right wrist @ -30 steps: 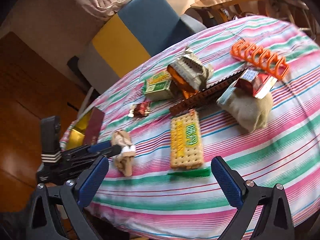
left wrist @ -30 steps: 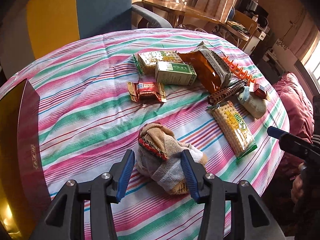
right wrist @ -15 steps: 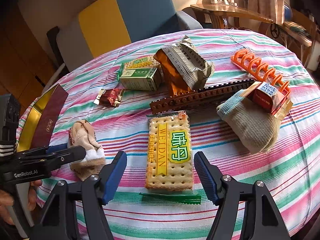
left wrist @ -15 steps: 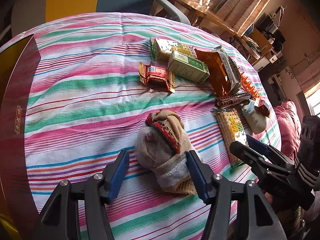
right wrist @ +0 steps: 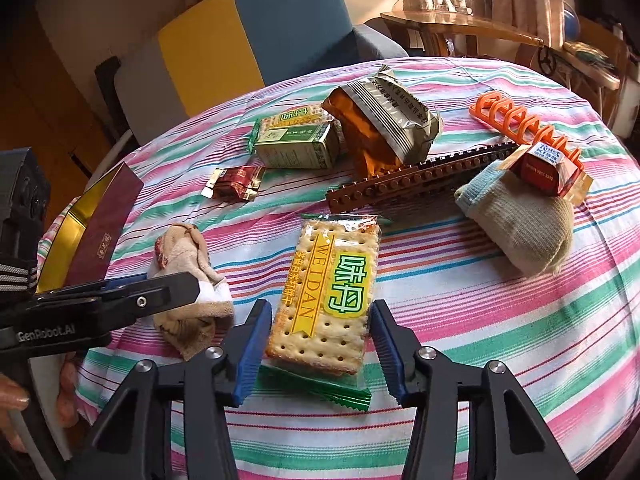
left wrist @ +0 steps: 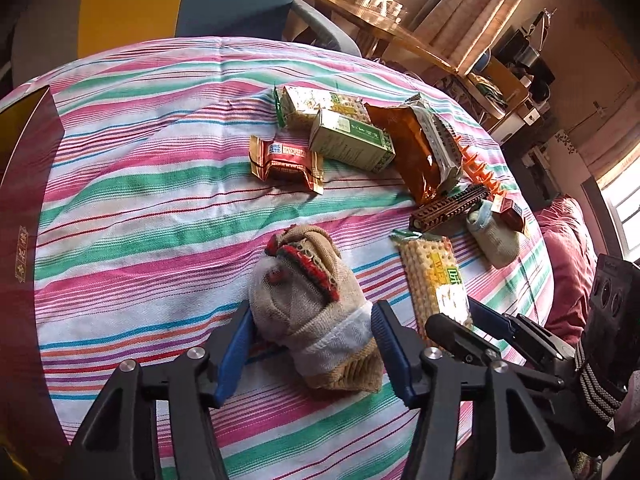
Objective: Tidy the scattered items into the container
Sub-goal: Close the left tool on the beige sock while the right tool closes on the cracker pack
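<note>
Both tools straddle a target, likely lined up for a two-handed pickup. Left tool [left wrist: 312,344]: jaws have just been narrowing, sock [left wrist: 316,312] between the pads, which look to touch its sides; firm clench, cannot tell. Right tool [right wrist: 316,340]: jaws have just been closing round the near end of the crackers [right wrist: 328,292], small gaps remain, so released. Box [right wrist: 100,224] open at the tabletop's [right wrist: 500,320] left edge, ready to receive.
</note>
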`<state>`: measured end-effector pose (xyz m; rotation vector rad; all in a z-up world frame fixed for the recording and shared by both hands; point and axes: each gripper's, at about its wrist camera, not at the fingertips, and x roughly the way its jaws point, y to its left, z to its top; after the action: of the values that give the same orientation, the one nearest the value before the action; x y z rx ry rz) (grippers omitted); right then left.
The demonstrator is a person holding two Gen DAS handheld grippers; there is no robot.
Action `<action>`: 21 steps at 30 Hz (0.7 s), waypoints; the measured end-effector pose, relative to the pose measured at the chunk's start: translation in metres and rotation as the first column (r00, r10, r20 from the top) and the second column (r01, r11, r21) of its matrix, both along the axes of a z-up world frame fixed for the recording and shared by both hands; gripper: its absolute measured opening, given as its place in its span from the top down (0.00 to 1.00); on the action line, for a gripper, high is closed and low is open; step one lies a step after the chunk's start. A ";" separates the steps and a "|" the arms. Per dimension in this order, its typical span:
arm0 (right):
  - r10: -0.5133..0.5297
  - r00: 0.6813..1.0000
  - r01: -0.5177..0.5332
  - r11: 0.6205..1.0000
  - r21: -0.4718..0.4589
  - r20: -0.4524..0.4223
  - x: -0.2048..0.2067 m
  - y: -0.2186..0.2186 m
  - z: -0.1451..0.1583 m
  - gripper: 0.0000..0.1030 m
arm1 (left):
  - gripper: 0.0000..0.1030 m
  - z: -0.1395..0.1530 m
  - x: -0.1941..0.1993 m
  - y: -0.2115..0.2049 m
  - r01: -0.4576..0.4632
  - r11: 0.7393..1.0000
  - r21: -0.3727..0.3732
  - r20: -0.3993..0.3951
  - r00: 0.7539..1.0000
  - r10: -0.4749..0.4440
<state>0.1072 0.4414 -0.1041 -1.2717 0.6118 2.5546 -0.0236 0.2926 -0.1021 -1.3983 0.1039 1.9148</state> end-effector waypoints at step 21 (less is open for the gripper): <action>0.000 0.999 0.002 1.000 0.031 -0.051 0.011 -0.024 0.000 0.32 | 0.31 0.007 -0.008 -0.009 -0.062 0.993 0.099 0.051 0.997 0.058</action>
<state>0.1180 0.4170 -0.1041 -1.2002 0.5807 2.5925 -0.0316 0.2839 -0.0953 -1.3925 -0.0575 1.9069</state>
